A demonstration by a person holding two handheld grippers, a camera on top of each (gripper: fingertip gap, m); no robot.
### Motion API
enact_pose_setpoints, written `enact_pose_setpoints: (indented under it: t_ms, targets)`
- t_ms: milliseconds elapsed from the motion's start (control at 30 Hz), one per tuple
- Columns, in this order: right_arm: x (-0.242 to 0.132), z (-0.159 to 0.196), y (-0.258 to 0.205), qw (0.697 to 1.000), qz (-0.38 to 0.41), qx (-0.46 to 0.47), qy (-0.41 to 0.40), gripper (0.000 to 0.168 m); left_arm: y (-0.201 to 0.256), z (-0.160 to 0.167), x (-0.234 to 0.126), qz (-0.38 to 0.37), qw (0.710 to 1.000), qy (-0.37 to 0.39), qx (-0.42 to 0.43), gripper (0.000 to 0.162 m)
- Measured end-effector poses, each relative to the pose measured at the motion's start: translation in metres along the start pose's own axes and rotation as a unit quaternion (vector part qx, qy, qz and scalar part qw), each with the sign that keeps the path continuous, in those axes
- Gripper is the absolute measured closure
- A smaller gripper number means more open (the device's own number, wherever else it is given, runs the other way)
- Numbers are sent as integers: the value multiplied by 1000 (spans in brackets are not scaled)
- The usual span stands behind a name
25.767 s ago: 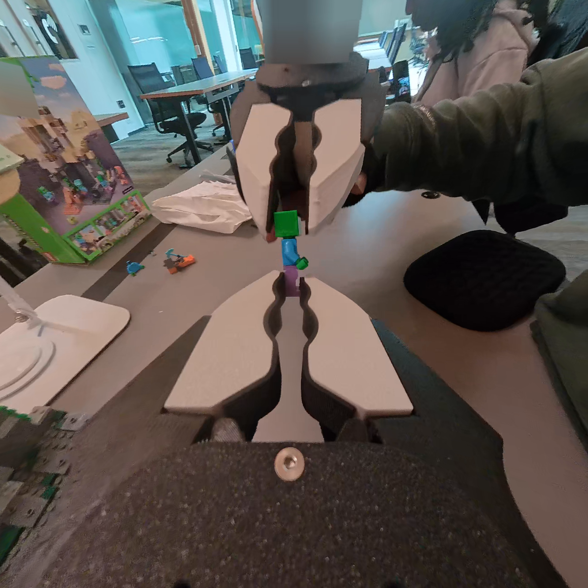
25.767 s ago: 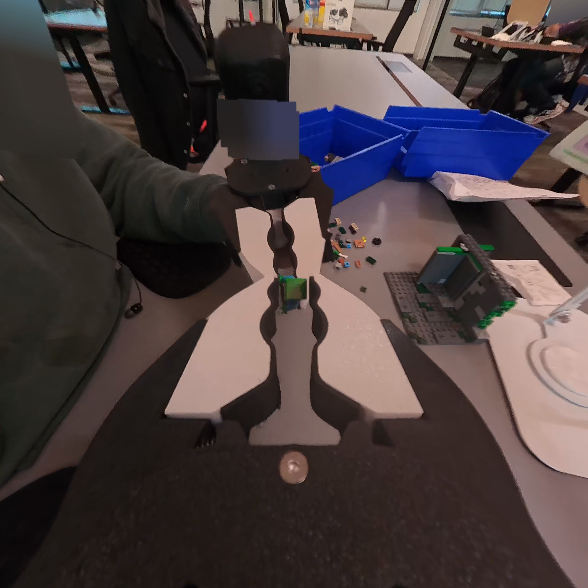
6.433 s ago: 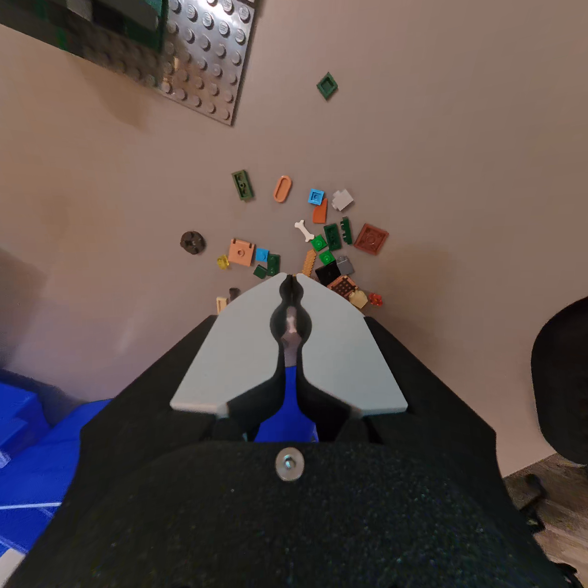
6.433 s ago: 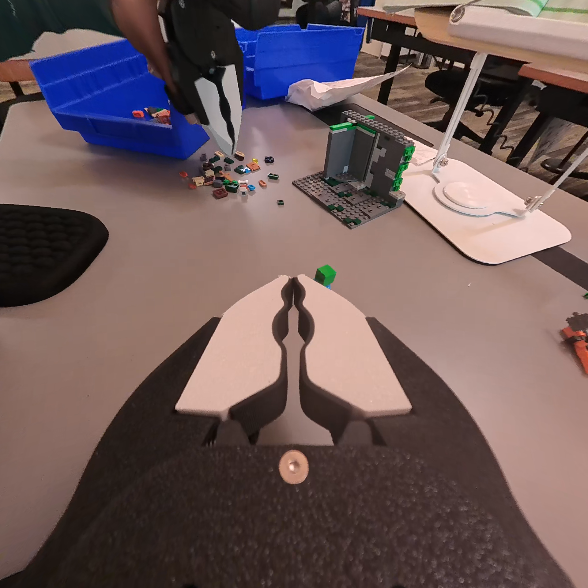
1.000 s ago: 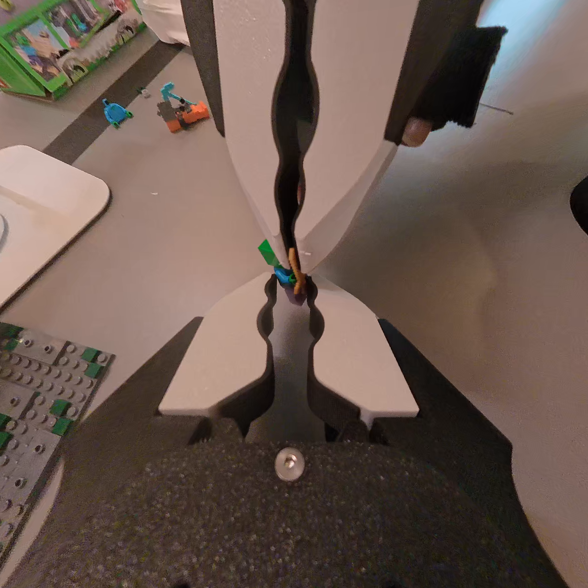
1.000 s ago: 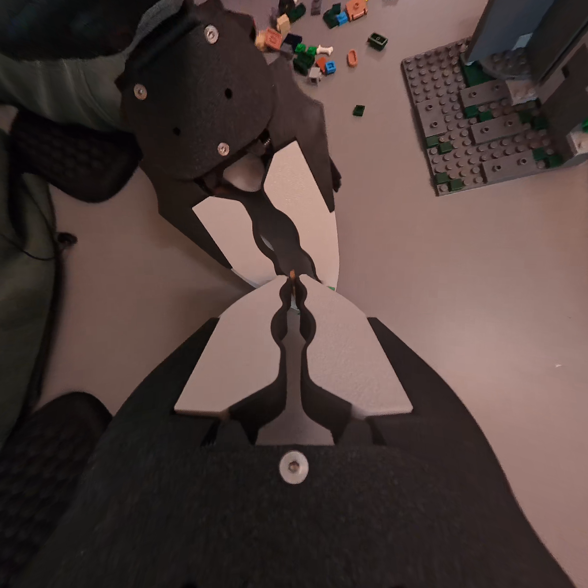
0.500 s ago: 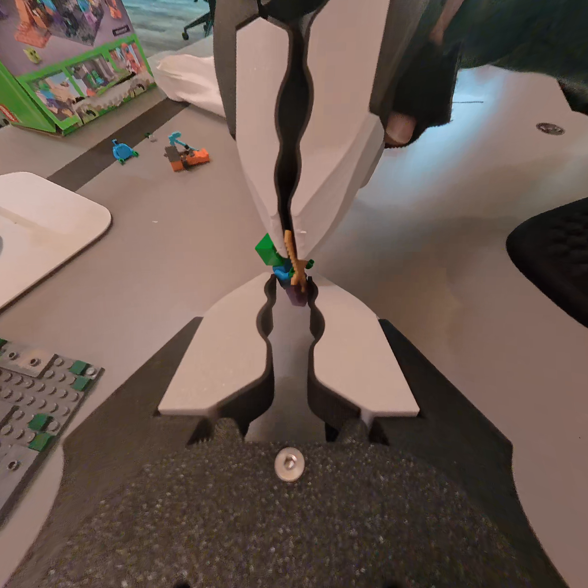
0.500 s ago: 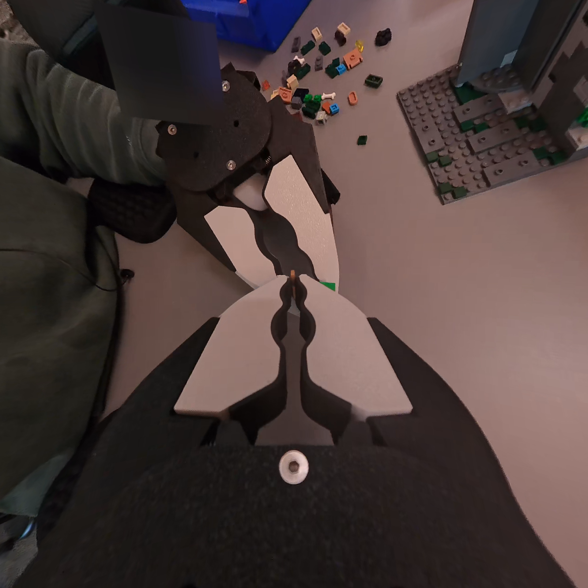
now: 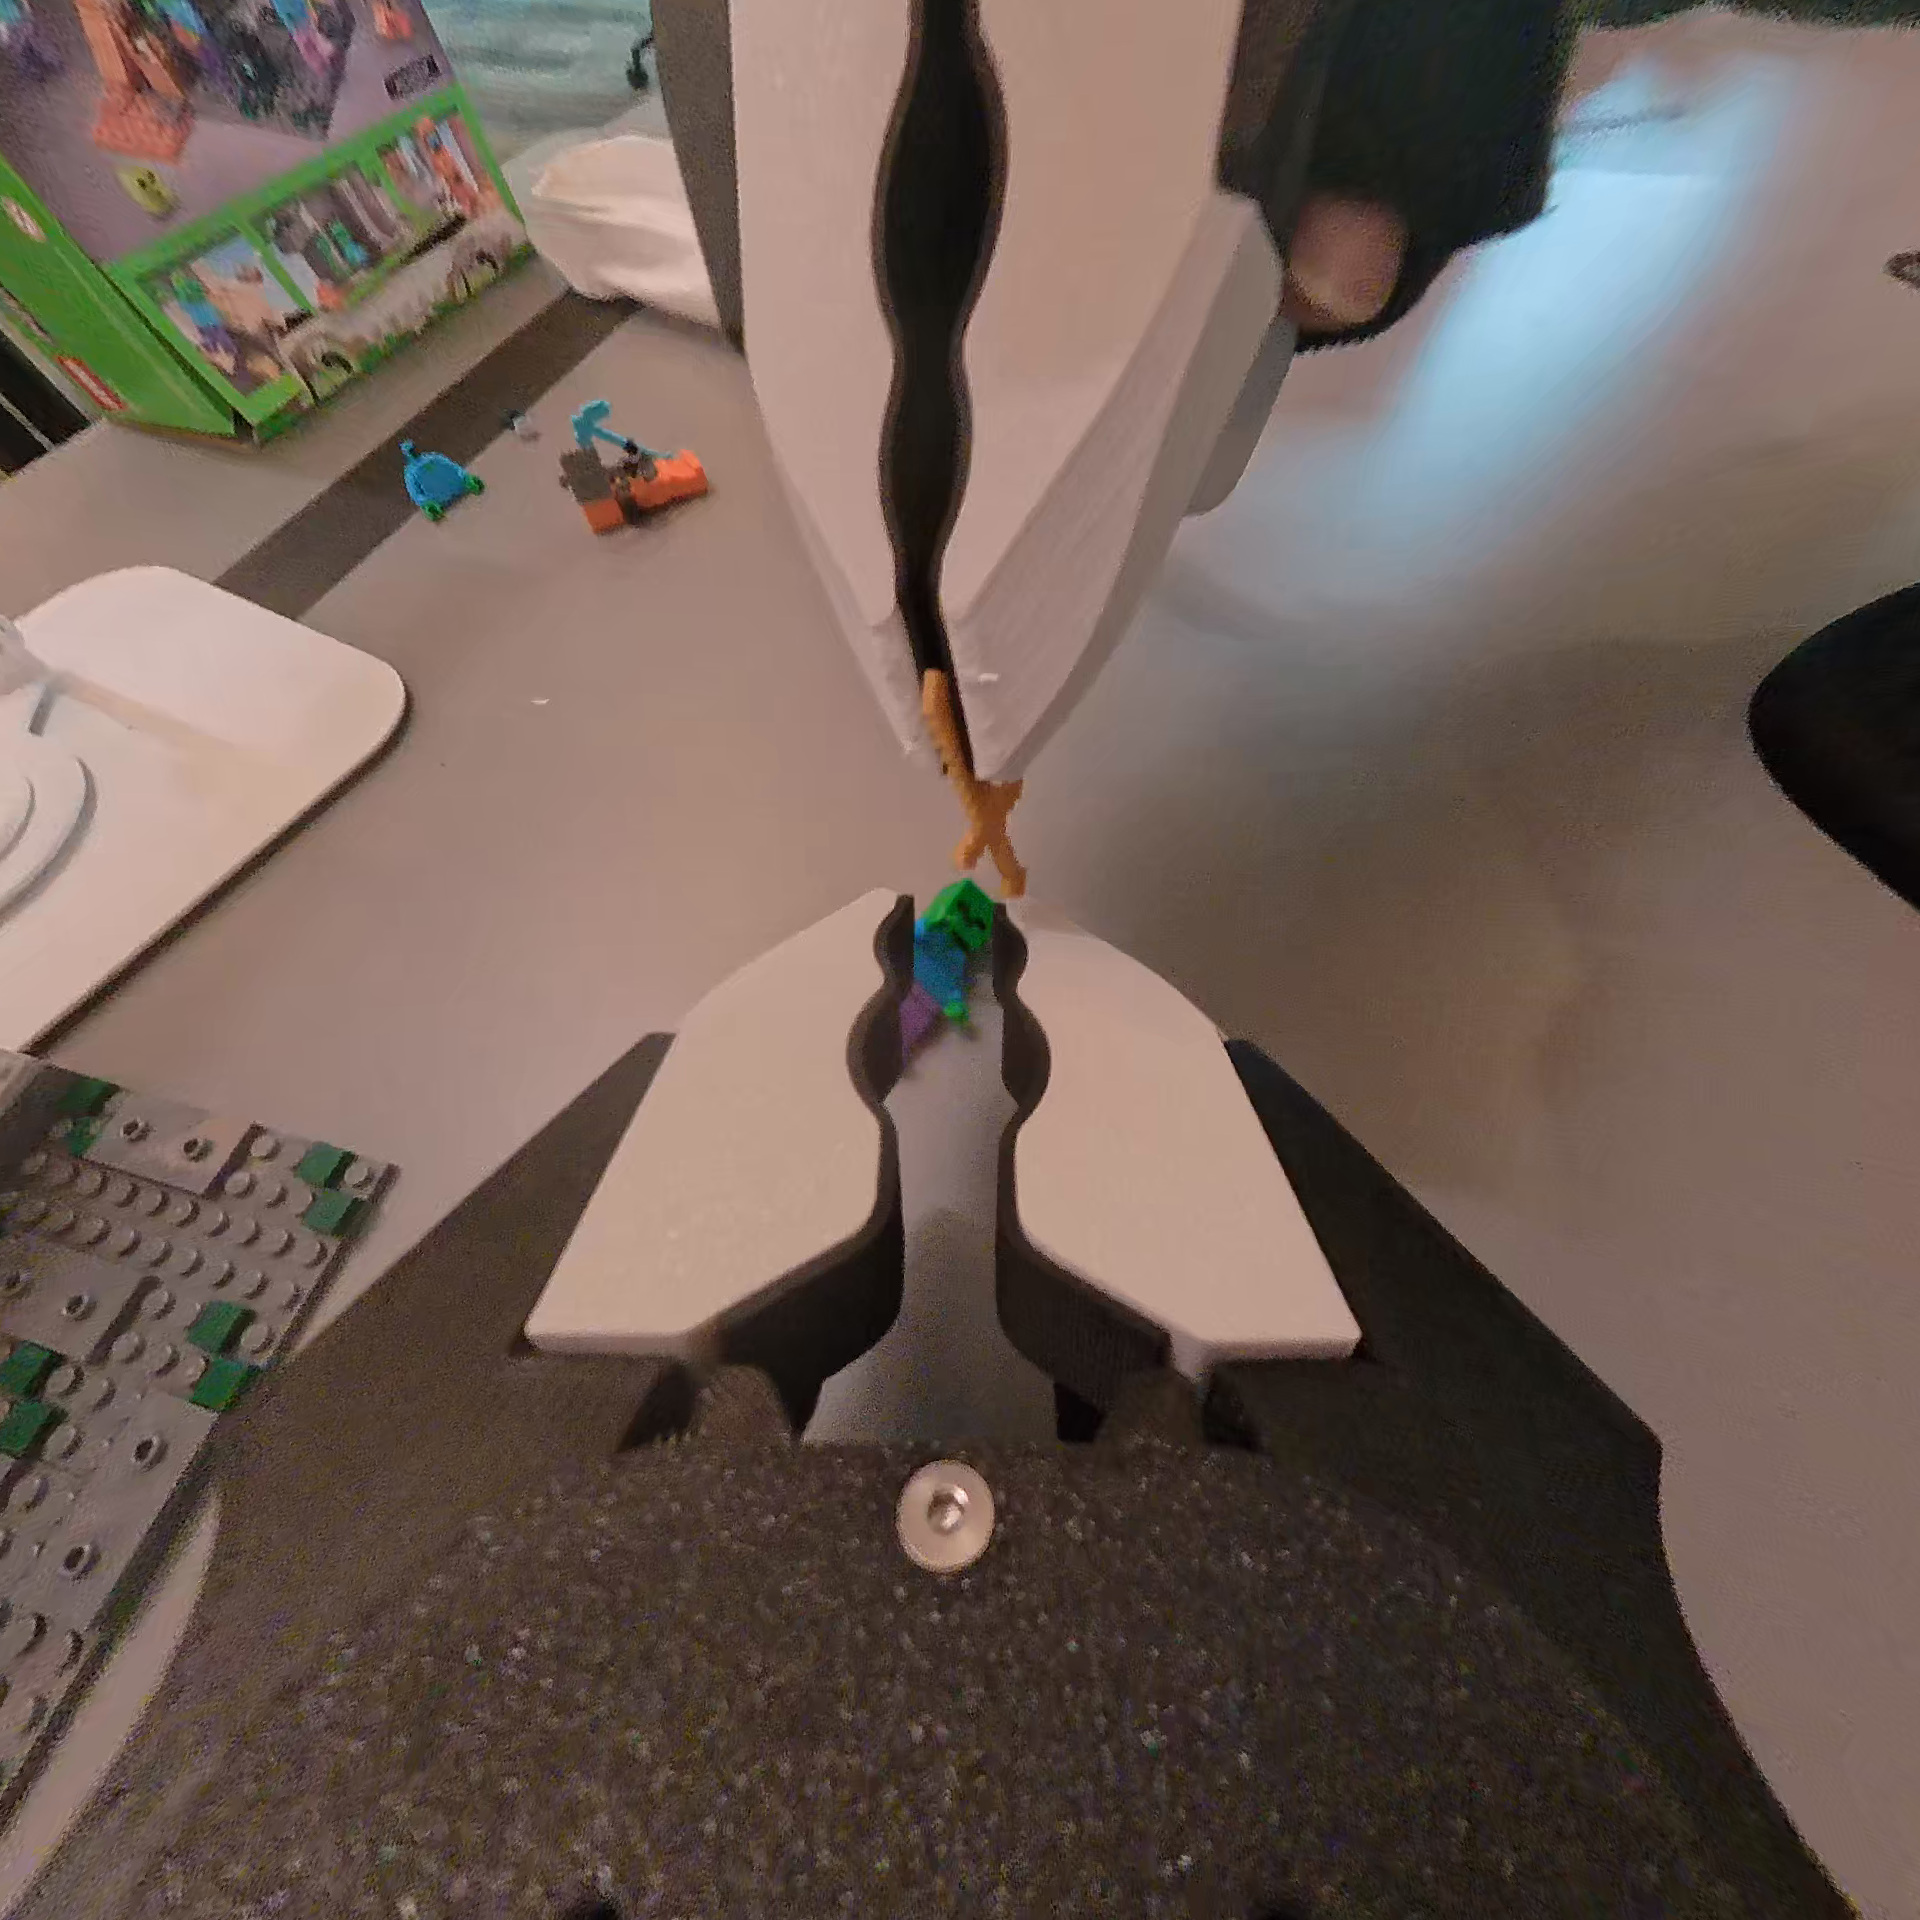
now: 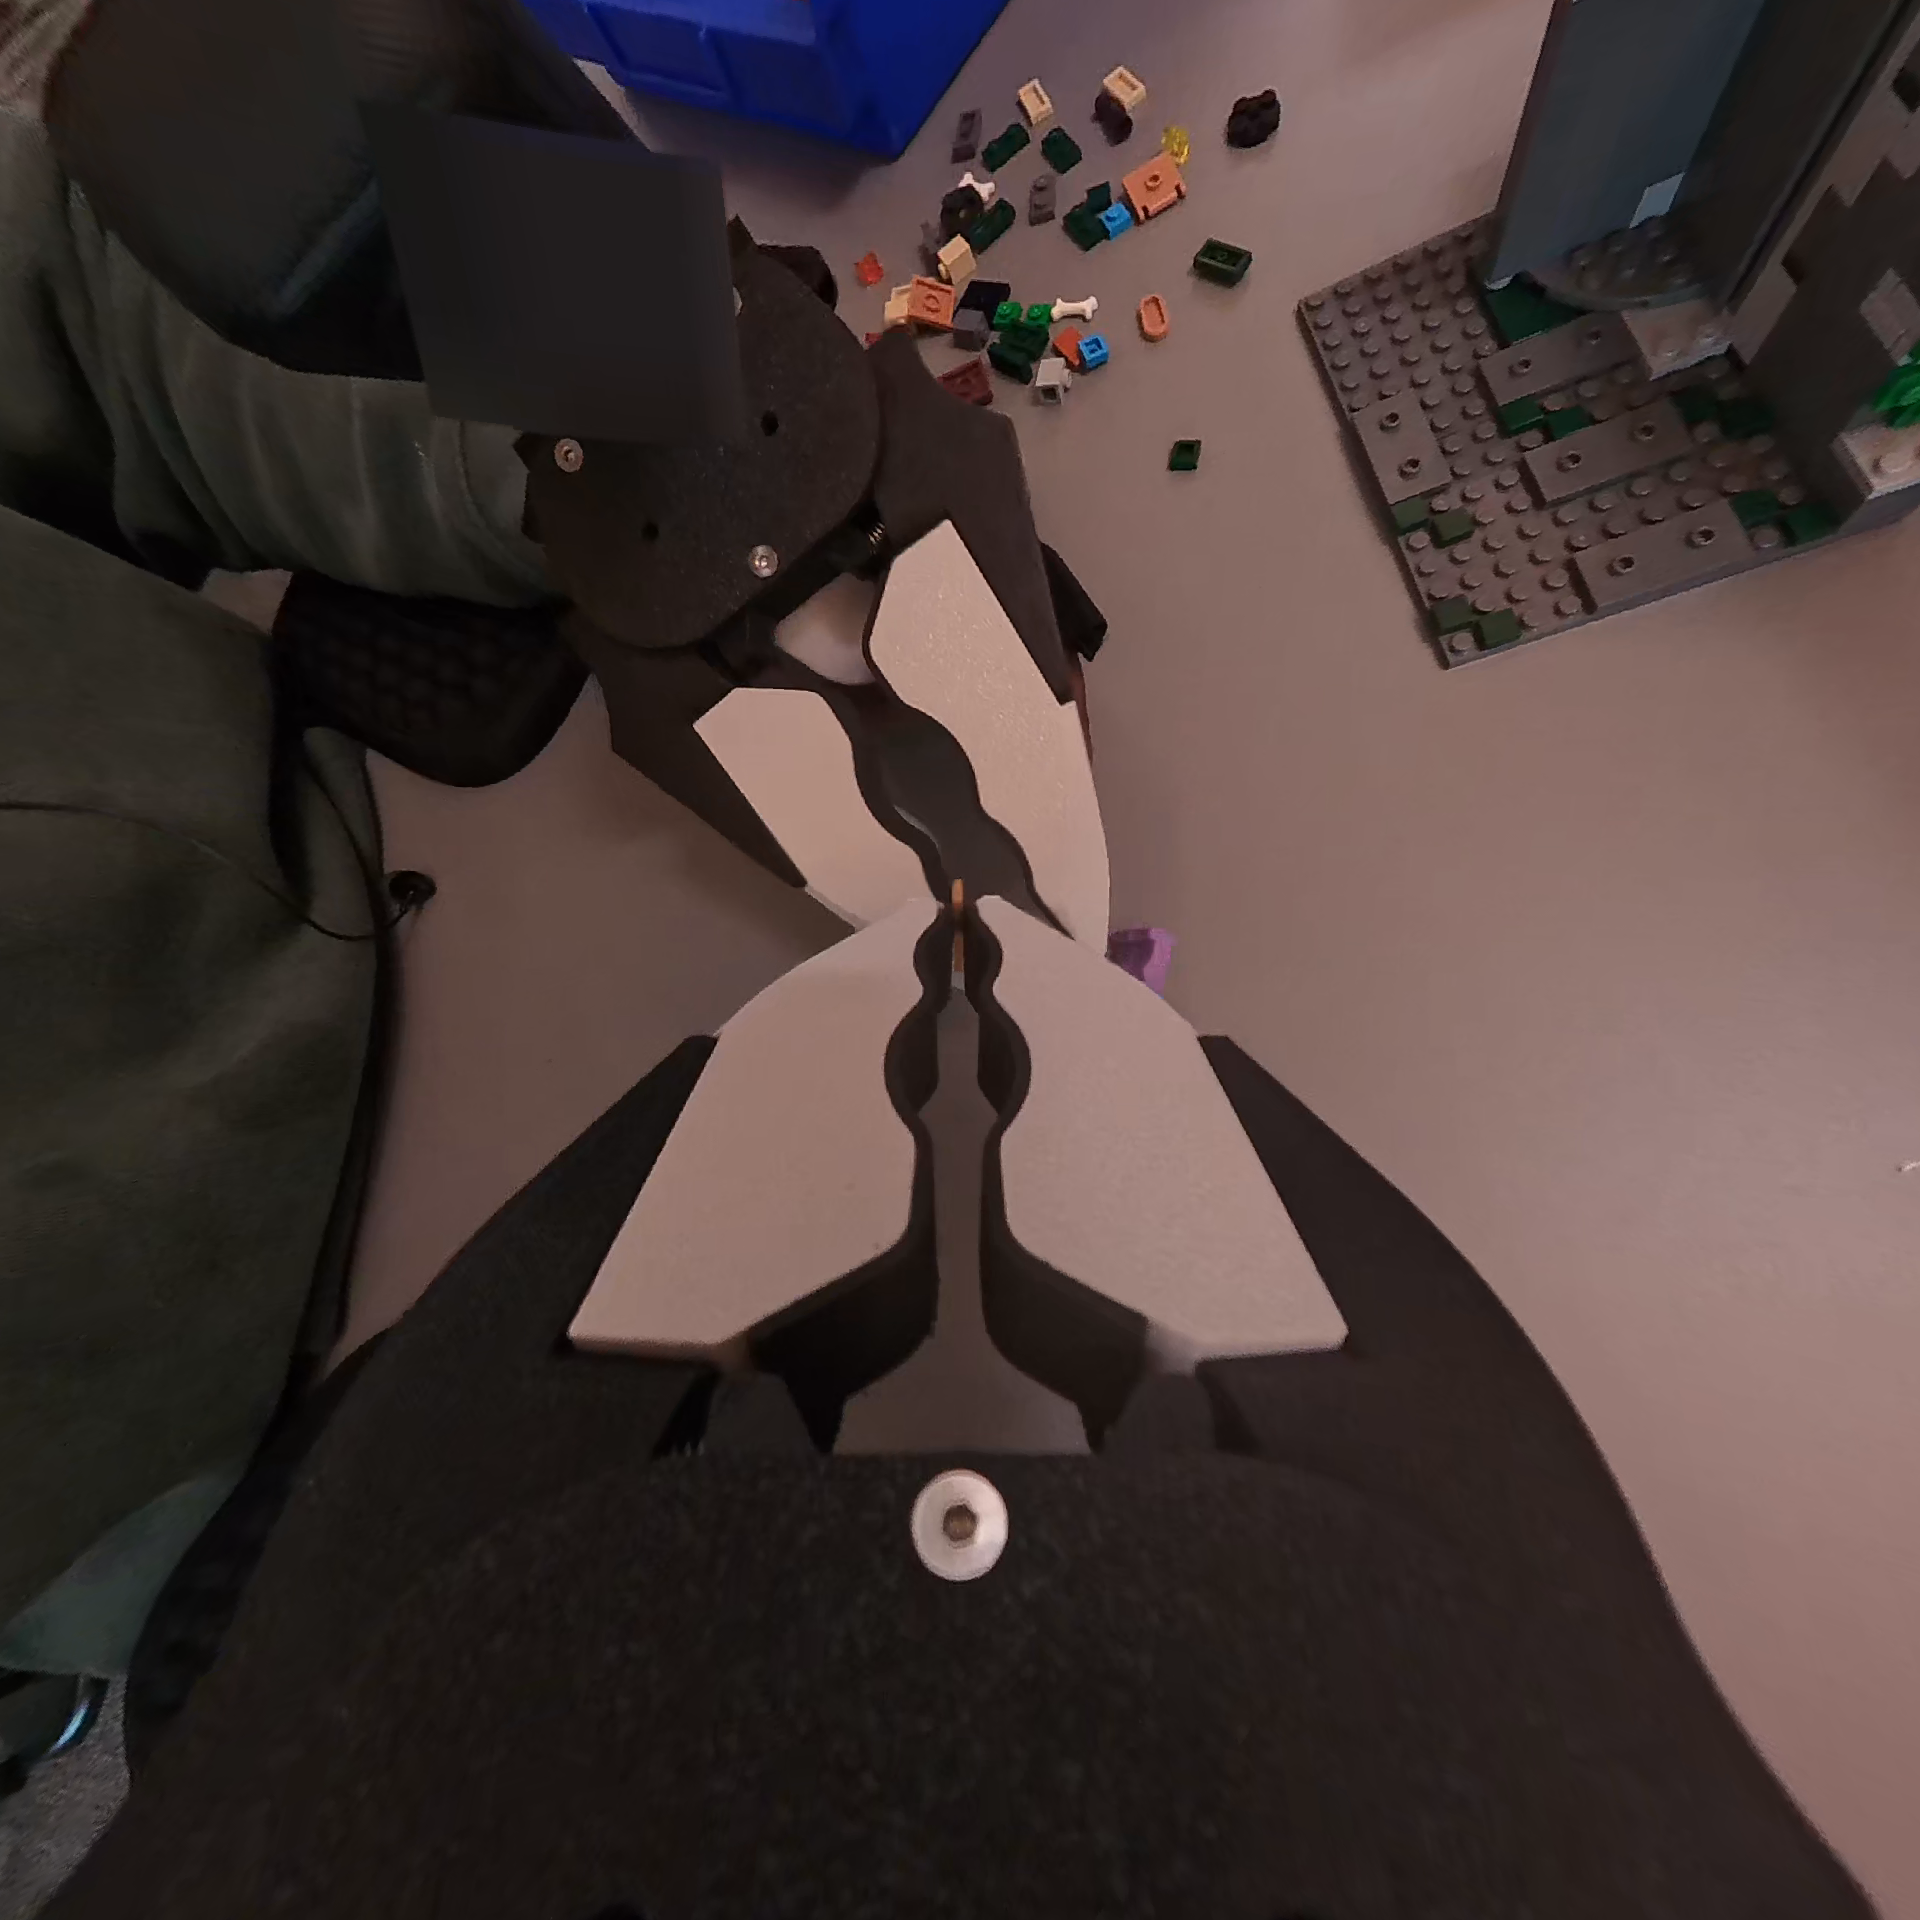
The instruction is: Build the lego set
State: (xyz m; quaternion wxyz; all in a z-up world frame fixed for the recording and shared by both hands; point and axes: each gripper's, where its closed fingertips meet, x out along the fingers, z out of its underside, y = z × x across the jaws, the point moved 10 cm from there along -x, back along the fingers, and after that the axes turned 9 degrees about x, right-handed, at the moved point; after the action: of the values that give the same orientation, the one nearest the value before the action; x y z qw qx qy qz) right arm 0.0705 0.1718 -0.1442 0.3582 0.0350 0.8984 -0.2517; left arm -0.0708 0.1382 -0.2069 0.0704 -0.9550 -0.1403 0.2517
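Note:
A minifigure (image 9: 943, 961) with a green head, blue torso and purple legs sits tilted in the narrow gap between my left gripper's (image 9: 954, 909) fingertips. I cannot tell whether the pads press it. My right gripper (image 9: 961, 764) comes in from above and is shut on a tan sword (image 9: 982, 821). The sword's crossguard hangs just above the figure's head and does not touch it. In the right wrist view the sword (image 10: 957, 906) is a thin sliver between my right gripper's (image 10: 957, 916) tips. The left gripper (image 10: 1023, 899) lies just beyond, and the purple legs (image 10: 1140, 951) poke out blurred at its side.
A grey baseplate build (image 10: 1558, 488) stands to the right and also shows in the left wrist view (image 9: 156, 1247). Loose bricks (image 10: 1039, 301) lie before a blue bin (image 10: 790, 62). Also here: a white lamp base (image 9: 187, 707), the set box (image 9: 239, 239), two small models (image 9: 634, 483), a black pad (image 9: 1849, 748). From the left gripper's tips to the grey baseplate build (image 10: 1558, 488) is close to 15 cm. Seen from the left wrist view (image 9: 130, 1283) as well.
My right gripper has lifted the sword up and away from the figure. The figure has tipped, legs swinging left, and now sits deeper between my left fingers.

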Motion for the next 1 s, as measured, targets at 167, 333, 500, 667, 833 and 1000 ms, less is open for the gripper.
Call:
enact_pose_setpoints:
  t_ms: [167, 333, 500, 667, 833, 1000]
  targets:
    - [-2, 8, 4, 1000, 5, 7, 7, 167, 1, 8, 3, 10, 999, -39, 17, 145]
    - [-11, 26, 11, 999, 3, 31, 35, 167, -7, 7, 6, 18, 995, -78, 52, 139]
    - [-17, 48, 15, 997, -1, 55, 59, 167, -27, 2, 20, 137, 977, -142, 74, 134]
    - [-22, 66, 15, 993, -22, 78, 91, 167, -39, -2, 37, 198, 957, -185, 106, 127]
    - [-21, 79, 18, 989, -40, 90, 112, 167, -43, -7, 43, 199, 948, -208, 136, 124]
    - [-19, 81, 24, 986, -54, 94, 127, 167, -49, -8, 50, 215, 947, -222, 88, 126]
